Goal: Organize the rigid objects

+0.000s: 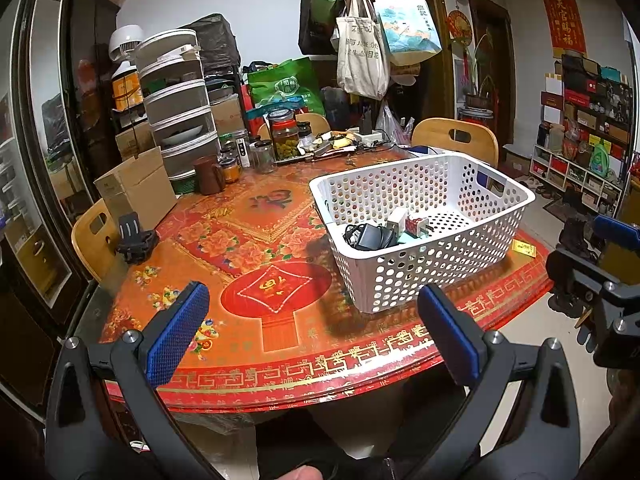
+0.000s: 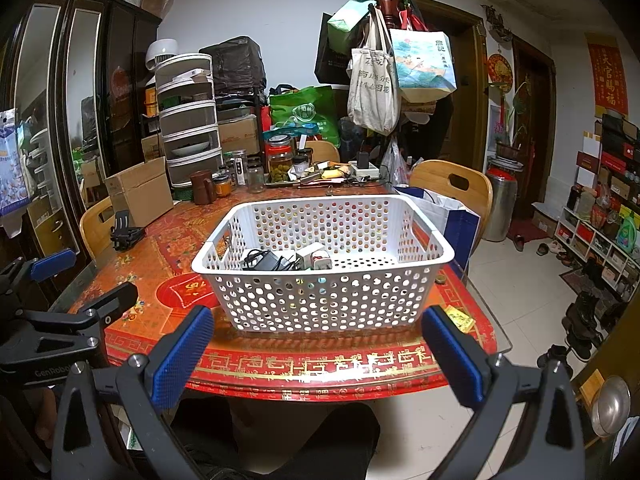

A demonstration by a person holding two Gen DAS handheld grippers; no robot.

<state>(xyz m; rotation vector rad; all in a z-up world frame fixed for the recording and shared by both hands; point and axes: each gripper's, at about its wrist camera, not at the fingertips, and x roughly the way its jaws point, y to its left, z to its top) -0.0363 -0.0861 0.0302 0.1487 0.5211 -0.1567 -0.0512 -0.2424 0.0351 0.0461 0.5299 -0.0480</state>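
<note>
A white perforated basket [image 1: 440,264] [image 2: 320,300] stands on the red patterned table [image 1: 256,240] [image 2: 280,364]. Inside lie a black charger with cable [image 1: 370,236] [image 2: 266,261] and white plug adapters [image 1: 416,225] [image 2: 316,258]. My left gripper [image 1: 316,332] is open and empty, held over the table's near edge, left of the basket. My right gripper [image 2: 318,356] is open and empty, just before the basket's near wall. The right gripper shows at the right edge of the left wrist view [image 1: 592,272]. The left one shows at the left in the right wrist view [image 2: 60,300].
A black clamp-like holder [image 1: 134,238] [image 2: 124,232] and a cardboard box [image 1: 138,188] [image 2: 140,190] sit at the table's left. Jars [image 1: 284,134], a brown mug [image 1: 208,174] and stacked food covers [image 1: 178,108] crowd the far edge. A yellow packet [image 1: 524,248] [image 2: 460,318] lies right of the basket. Wooden chairs [image 1: 456,140] surround the table.
</note>
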